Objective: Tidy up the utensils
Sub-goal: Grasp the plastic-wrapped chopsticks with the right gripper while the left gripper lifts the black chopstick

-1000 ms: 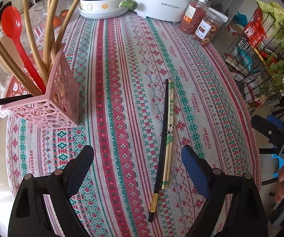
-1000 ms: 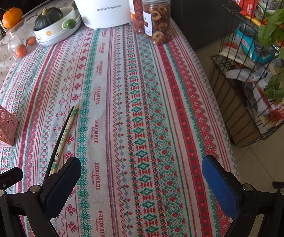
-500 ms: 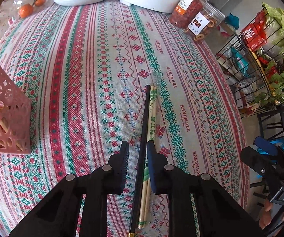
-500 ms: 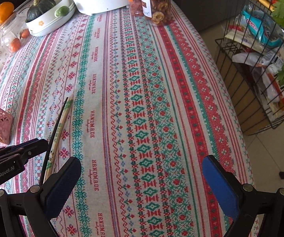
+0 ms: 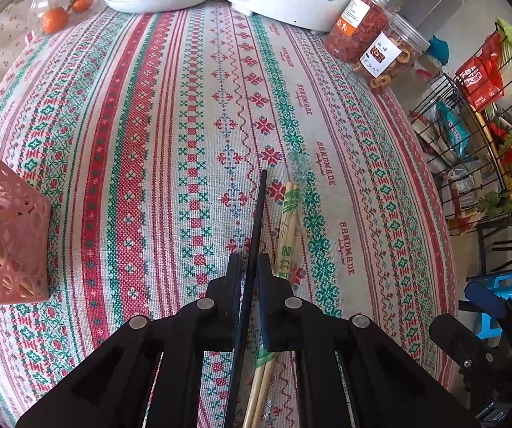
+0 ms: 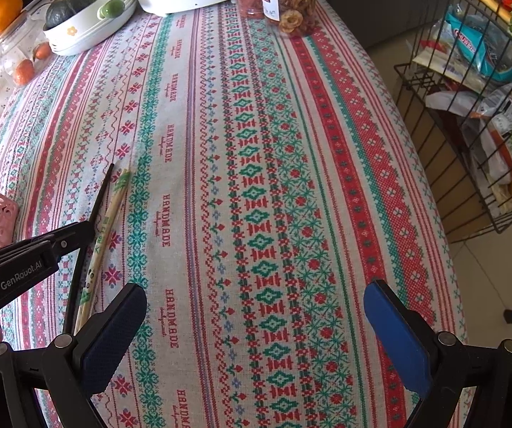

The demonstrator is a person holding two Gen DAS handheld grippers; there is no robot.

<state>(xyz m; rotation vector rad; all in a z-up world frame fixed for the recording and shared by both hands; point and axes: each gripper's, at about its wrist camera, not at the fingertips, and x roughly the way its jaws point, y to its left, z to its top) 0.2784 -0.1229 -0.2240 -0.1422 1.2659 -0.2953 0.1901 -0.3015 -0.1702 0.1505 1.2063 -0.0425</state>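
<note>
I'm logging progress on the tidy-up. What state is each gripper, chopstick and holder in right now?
left gripper: shut on the black chopstick, jaws just closed.
black chopstick: gripped, far tip off the cloth.
bamboo chopsticks: lying flat on the tablecloth, untouched.
right gripper: open, holding nothing.
pink holder: upright, utensils inside.

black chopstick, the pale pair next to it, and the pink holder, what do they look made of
Black chopstick: smooth dark lacquered wood or plastic, can't tell which; uniform, faint sheen.
Pale chopsticks: likely bamboo; tan, matte, printed green.
Pink holder: looks like moulded plastic; even colour, regular round cut-outs.
</note>
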